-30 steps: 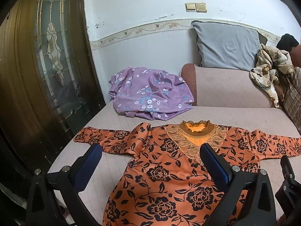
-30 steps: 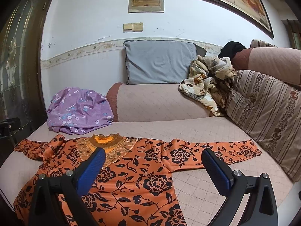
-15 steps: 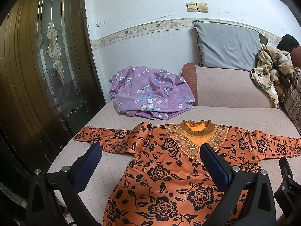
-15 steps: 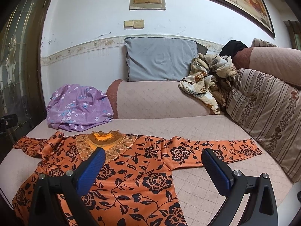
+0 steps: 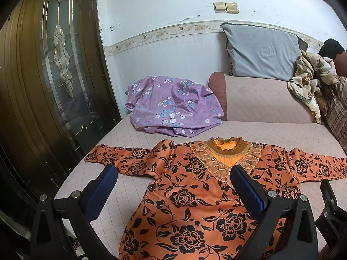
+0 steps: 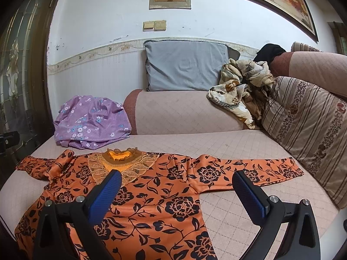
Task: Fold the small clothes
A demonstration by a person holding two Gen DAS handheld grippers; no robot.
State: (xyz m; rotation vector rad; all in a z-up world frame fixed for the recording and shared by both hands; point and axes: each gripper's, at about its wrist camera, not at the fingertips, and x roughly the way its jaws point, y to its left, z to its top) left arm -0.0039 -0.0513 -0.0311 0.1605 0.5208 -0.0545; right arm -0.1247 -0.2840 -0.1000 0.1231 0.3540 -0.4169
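Both tongs, left gripper and right gripper, hang with jaws apart over the orange floral blouse, gripping nothing. Blouse lies flat on the sofa seat, collar toward the backrest, sleeves spread sideways, hem cut off below; purple garment crumpled at the seat's far left corner

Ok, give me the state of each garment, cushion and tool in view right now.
Orange black-flowered long-sleeved top: spread flat, sleeves out, unfolded.
Purple floral cloth: crumpled heap.
Beige patterned cloth: bunched on the sofa back.
Grey cushion: upright against the wall.
Left tool: open, empty.
Right tool: open, empty.
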